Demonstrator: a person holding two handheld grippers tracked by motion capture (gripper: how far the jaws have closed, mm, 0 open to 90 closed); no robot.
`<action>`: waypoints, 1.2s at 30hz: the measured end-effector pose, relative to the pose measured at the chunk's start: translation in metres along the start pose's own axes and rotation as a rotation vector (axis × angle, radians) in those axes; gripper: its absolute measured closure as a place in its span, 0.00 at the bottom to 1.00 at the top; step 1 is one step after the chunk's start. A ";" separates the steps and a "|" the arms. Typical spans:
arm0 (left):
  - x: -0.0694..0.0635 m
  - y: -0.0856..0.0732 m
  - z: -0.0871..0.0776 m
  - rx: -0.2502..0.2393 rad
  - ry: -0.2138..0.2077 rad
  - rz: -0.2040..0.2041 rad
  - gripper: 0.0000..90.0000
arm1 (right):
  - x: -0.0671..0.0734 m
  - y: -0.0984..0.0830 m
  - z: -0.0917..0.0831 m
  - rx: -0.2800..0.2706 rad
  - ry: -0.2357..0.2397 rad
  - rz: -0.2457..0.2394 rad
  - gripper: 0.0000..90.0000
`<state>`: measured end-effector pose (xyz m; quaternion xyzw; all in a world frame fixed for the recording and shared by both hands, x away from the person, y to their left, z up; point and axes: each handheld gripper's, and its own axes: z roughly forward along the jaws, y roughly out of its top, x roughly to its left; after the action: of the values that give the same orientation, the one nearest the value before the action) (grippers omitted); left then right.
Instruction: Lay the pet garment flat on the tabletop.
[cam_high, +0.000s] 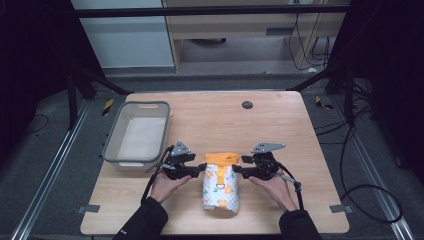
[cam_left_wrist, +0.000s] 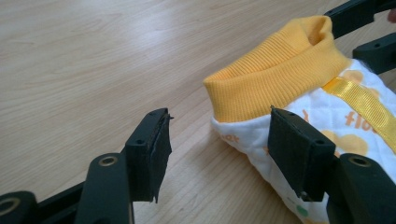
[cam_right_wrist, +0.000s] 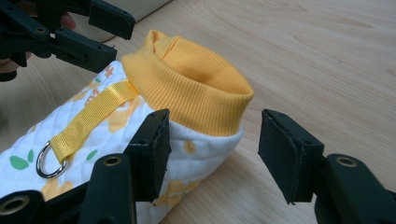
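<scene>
A small white quilted garment (cam_high: 220, 192) with orange prints lies at the front middle of the wooden table (cam_high: 280, 125). Its ribbed yellow collar (cam_high: 222, 158) points away from me. A yellow strap with a metal ring (cam_right_wrist: 46, 161) runs along its top. My left gripper (cam_high: 200, 169) is open at the collar's left side, with the collar corner (cam_left_wrist: 261, 88) between its jaws. At the collar's right side my right gripper (cam_high: 237, 170) is open, its jaws straddling the collar edge (cam_right_wrist: 205, 93). Neither gripper (cam_left_wrist: 222, 122) (cam_right_wrist: 217, 123) has closed on the cloth.
An empty grey plastic bin (cam_high: 112, 145) stands at the table's left, just behind my left hand. A black round grommet (cam_high: 247, 105) sits near the far edge. Black cables (cam_high: 350, 190) lie on the floor to the right.
</scene>
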<state>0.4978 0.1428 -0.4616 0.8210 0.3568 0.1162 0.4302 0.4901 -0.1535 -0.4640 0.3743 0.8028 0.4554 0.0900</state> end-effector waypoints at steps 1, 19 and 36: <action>0.000 0.000 0.000 0.000 0.000 0.000 0.43 | 0.000 0.000 0.000 0.000 0.000 0.000 0.48; 0.002 -0.007 0.014 0.037 -0.119 -0.041 0.54 | 0.009 -0.004 0.011 0.033 0.075 -0.033 0.91; -0.007 0.000 -0.005 0.000 -0.127 -0.024 1.00 | 0.016 0.002 -0.005 -0.026 0.073 -0.049 0.92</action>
<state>0.4906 0.1413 -0.4581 0.8224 0.3387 0.0584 0.4534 0.4776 -0.1458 -0.4562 0.3363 0.8084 0.4770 0.0768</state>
